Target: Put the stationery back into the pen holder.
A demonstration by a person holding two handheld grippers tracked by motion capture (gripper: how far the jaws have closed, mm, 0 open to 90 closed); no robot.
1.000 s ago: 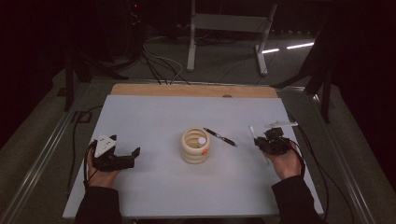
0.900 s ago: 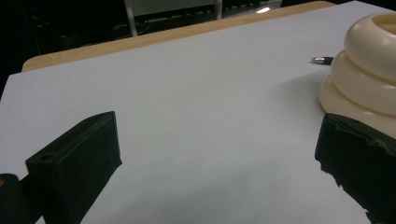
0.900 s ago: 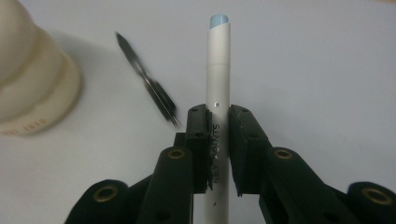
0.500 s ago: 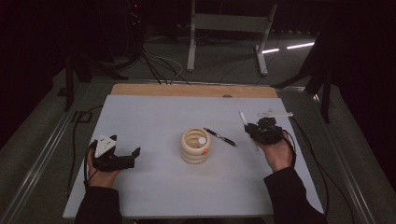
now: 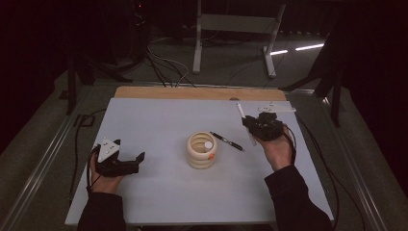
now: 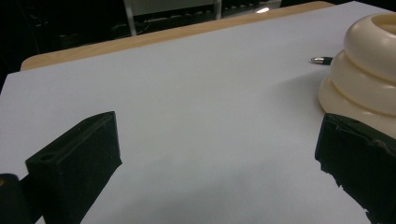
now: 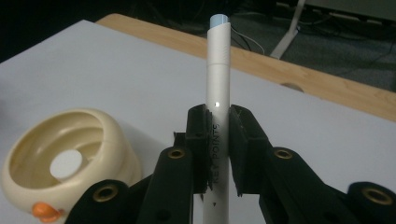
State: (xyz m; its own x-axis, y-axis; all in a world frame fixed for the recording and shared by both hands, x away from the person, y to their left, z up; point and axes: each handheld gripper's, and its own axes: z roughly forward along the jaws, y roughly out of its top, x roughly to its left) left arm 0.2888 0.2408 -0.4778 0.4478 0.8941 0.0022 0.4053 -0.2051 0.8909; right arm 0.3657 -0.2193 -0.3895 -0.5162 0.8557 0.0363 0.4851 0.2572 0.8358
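A cream ribbed ring-shaped holder stands mid-table, with an orange spot low on its side; it appears too in the left gripper view and the right gripper view. A black pen lies just right of it, its tip peeking from behind the holder. My right gripper is raised right of the holder, shut on a white pen with a pale blue end that sticks up between the jaws. My left gripper rests at the table's left, open and empty, jaws wide apart.
The white table sheet has a wooden strip along its far edge. Metal rails run down both sides of the table. Cables and a stand's legs lie on the dark floor beyond.
My right gripper has lifted and moved forward and slightly left with the white pen, whose end now points up and away. The left gripper has stayed put.
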